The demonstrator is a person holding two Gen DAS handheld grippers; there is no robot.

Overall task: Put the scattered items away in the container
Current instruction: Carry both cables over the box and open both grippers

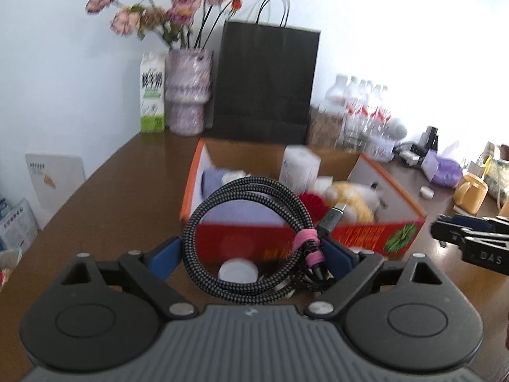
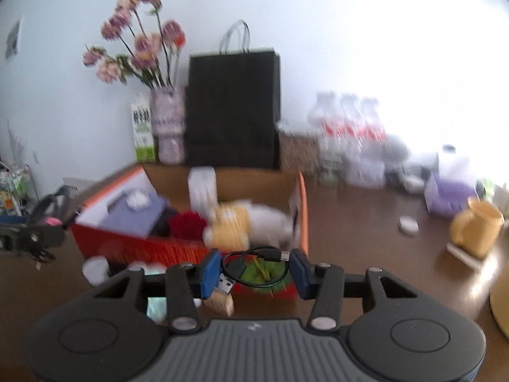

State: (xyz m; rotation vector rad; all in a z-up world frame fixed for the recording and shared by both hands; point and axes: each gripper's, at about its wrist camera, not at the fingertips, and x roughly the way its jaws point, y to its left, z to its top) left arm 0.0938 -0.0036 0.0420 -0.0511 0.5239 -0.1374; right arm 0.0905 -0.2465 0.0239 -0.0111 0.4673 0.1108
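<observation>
Cables fill both grippers: the left gripper has its jaws spread wide around a coiled braided cable bound with a pink tie, the blue pads pressing its sides, lifted clear of the brown table. The right gripper, jaws about half apart, clamps a thin black USB cable between its pads. Just beyond both stands the red cardboard box, open-topped, holding a plush toy, a white carton and other blurred items. Farther back, against the wall, stand a black paper bag, a vase of flowers and water bottles.
</observation>
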